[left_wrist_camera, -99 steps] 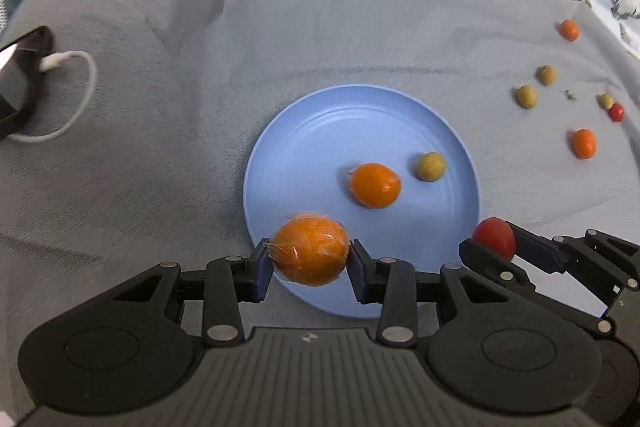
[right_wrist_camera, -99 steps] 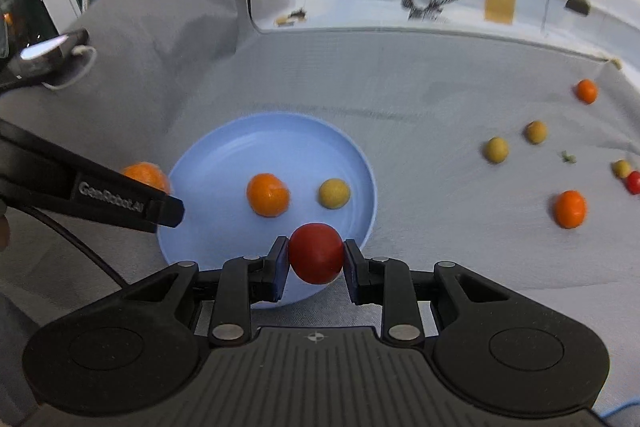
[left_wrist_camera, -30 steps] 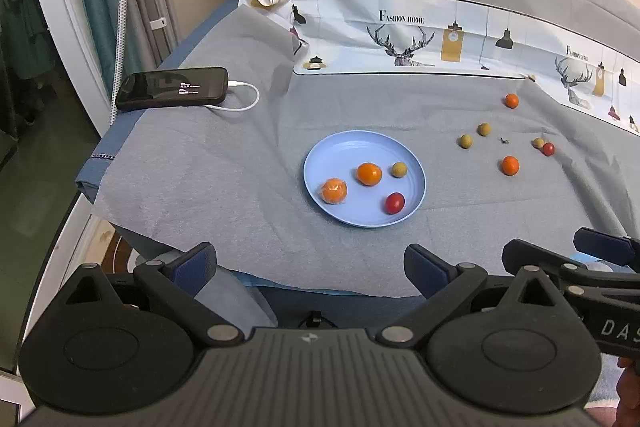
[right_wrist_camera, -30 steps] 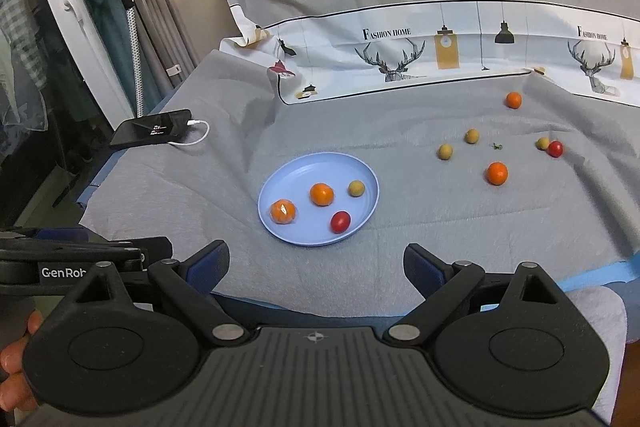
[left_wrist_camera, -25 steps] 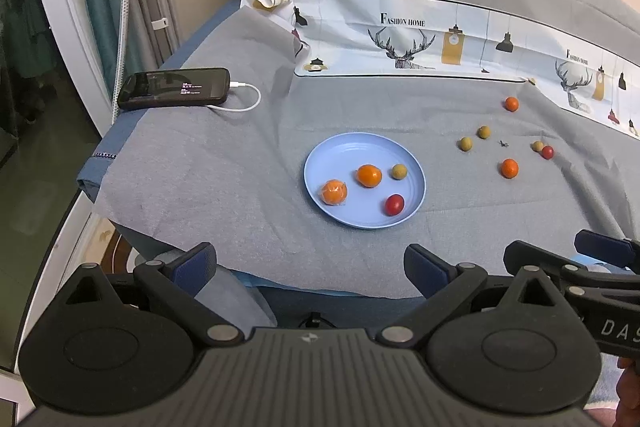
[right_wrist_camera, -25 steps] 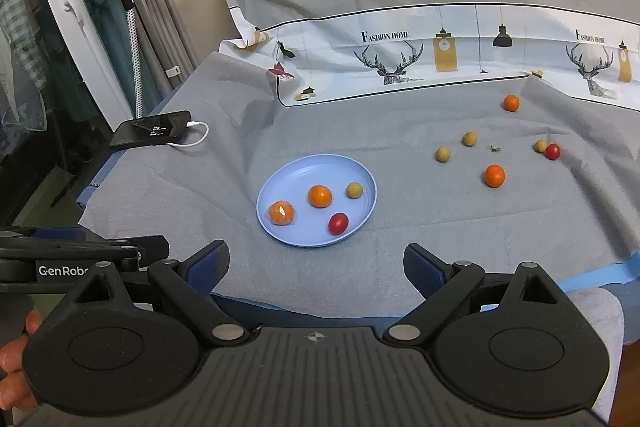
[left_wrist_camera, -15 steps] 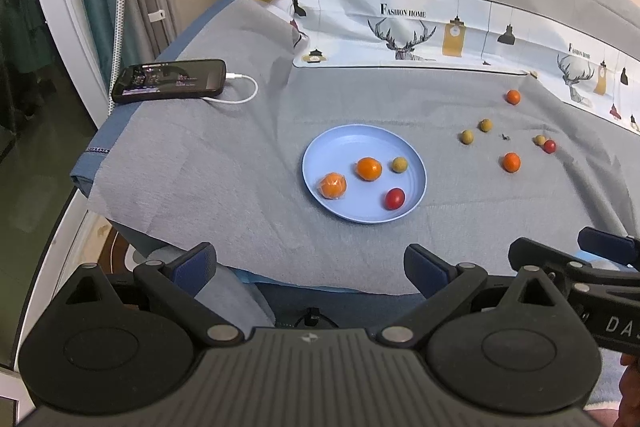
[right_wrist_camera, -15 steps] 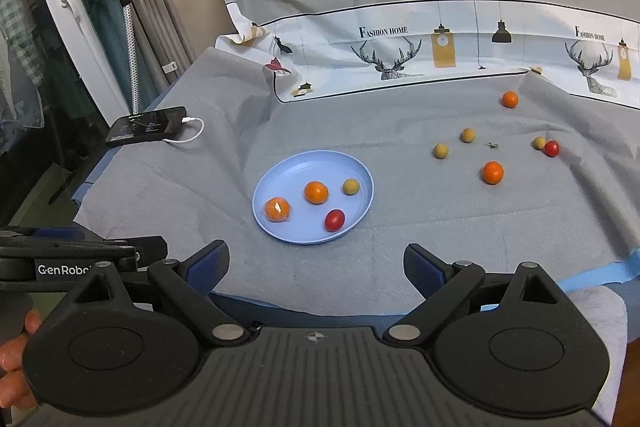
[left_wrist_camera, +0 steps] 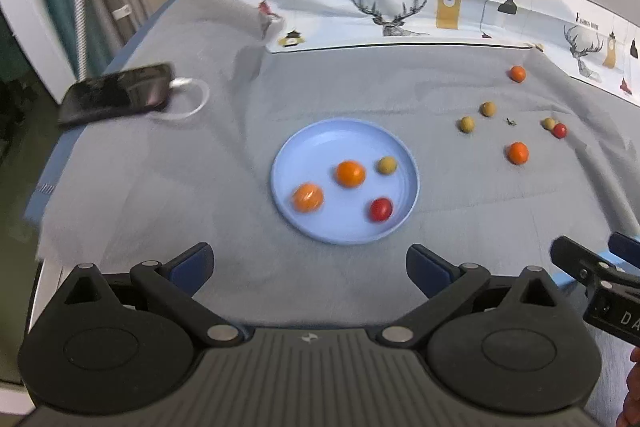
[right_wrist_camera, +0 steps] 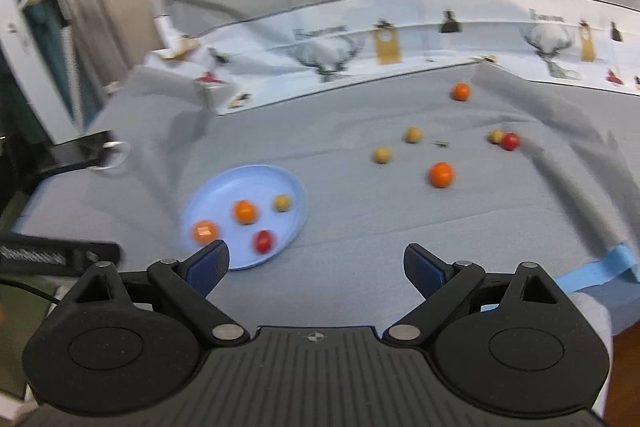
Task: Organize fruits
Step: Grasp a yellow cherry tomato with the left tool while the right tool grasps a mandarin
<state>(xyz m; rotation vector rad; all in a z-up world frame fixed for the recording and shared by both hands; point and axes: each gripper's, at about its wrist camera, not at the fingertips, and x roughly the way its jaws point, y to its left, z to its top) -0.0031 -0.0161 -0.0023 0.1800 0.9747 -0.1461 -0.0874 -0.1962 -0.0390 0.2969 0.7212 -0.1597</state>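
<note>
A blue plate (left_wrist_camera: 320,147) on the grey cloth holds a wrapped orange (left_wrist_camera: 307,197), a plain orange (left_wrist_camera: 350,173), a yellow-green fruit (left_wrist_camera: 387,165) and a red tomato (left_wrist_camera: 380,209). The plate also shows in the right wrist view (right_wrist_camera: 256,179). Loose on the cloth to the right lie two oranges (left_wrist_camera: 518,152) (left_wrist_camera: 517,73), several yellow-green fruits (left_wrist_camera: 467,124) and a red tomato (left_wrist_camera: 559,130). My left gripper (left_wrist_camera: 310,261) is open and empty, just short of the plate. My right gripper (right_wrist_camera: 316,263) is open and empty, right of the plate.
A black phone (left_wrist_camera: 116,93) with a white cable (left_wrist_camera: 192,99) lies at the cloth's left edge. A printed deer-pattern cloth (left_wrist_camera: 400,15) rises at the back. The cloth's front edge with blue tape (right_wrist_camera: 600,271) is at the right. The right gripper's body (left_wrist_camera: 600,283) shows in the left wrist view.
Both grippers have moved forward toward the cloth, so the plate and the loose fruits look closer. Both stay open and empty. The right wrist view has swung to the right.
</note>
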